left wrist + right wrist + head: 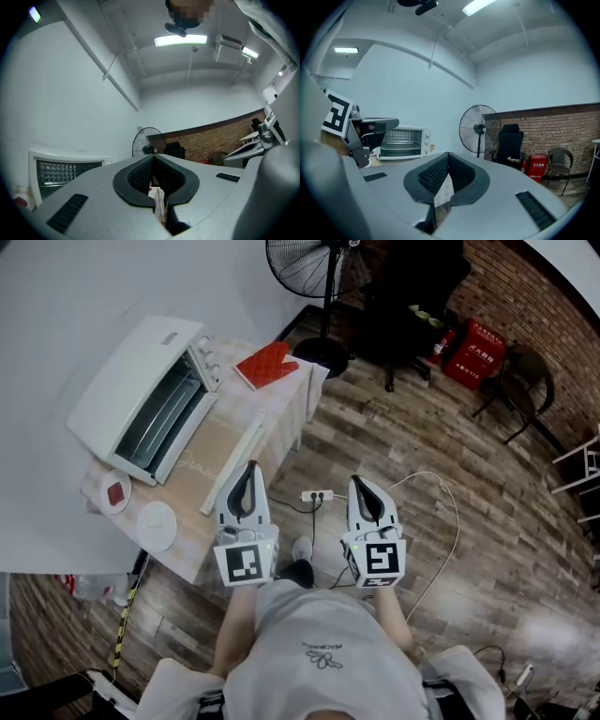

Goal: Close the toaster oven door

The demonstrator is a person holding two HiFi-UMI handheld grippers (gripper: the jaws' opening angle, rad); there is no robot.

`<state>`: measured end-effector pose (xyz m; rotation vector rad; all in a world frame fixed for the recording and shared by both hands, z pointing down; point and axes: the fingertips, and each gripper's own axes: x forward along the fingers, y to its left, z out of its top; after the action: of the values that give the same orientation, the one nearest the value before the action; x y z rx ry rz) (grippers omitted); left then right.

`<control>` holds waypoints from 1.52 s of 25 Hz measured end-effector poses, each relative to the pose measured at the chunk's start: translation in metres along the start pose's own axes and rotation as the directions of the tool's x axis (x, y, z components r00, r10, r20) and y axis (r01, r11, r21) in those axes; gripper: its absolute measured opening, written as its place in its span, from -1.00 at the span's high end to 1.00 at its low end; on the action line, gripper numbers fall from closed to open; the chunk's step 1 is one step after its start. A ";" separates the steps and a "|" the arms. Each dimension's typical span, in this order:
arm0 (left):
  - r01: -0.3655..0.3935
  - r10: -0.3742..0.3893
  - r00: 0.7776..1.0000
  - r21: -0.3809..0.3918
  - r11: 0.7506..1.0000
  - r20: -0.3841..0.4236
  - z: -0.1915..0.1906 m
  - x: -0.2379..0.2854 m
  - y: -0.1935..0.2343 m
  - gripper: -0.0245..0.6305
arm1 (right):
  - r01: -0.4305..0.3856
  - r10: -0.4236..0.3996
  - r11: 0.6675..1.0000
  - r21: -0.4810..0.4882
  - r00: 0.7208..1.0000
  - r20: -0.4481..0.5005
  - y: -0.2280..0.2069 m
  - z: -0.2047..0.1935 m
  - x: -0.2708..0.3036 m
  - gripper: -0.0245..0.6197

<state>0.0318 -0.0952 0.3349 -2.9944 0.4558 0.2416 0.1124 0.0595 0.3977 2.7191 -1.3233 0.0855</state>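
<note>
Approach not begun; oven door down, nothing done yet.

Lower centre of the head view: left gripper (248,469) and right gripper (361,483) were held side by side in front of the person, each with its jaws pressed together on nothing, both clear of the table (201,542). Further off, at upper left, the toaster oven (141,390) stood on that table with its door (232,463) folded down towards the grippers, cavity exposed. My reading: the whole task remained, namely reach the door's edge, lift it and push it shut.
</note>
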 end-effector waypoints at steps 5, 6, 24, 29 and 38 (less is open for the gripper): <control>0.006 -0.006 1.000 -0.028 1.000 0.004 0.001 0.044 0.021 0.88 | -0.023 0.022 0.998 0.054 1.000 0.017 -0.007 0.023 0.050 0.90; 0.006 -0.006 1.000 -0.025 1.000 0.008 0.002 0.051 0.025 0.88 | -0.029 0.028 0.998 0.058 0.999 0.022 -0.006 0.027 0.058 0.90; -0.196 0.196 0.981 0.031 0.980 -0.002 -0.001 0.085 0.052 0.88 | -0.289 0.287 0.954 0.086 0.957 0.034 0.001 0.034 0.151 0.90; -0.277 0.277 0.961 0.054 0.959 0.022 0.008 0.093 0.053 0.88 | -0.353 0.350 0.932 0.082 0.935 0.052 -0.015 0.039 0.166 0.90; -0.361 0.359 0.933 0.087 0.929 0.034 0.010 0.105 0.048 0.88 | -0.497 0.490 0.851 0.173 0.868 0.080 -0.018 0.040 0.184 0.90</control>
<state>0.1143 -0.1696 0.3035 -2.7955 0.9872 0.2666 0.2405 -0.0782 0.3752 2.4458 -2.0952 0.2210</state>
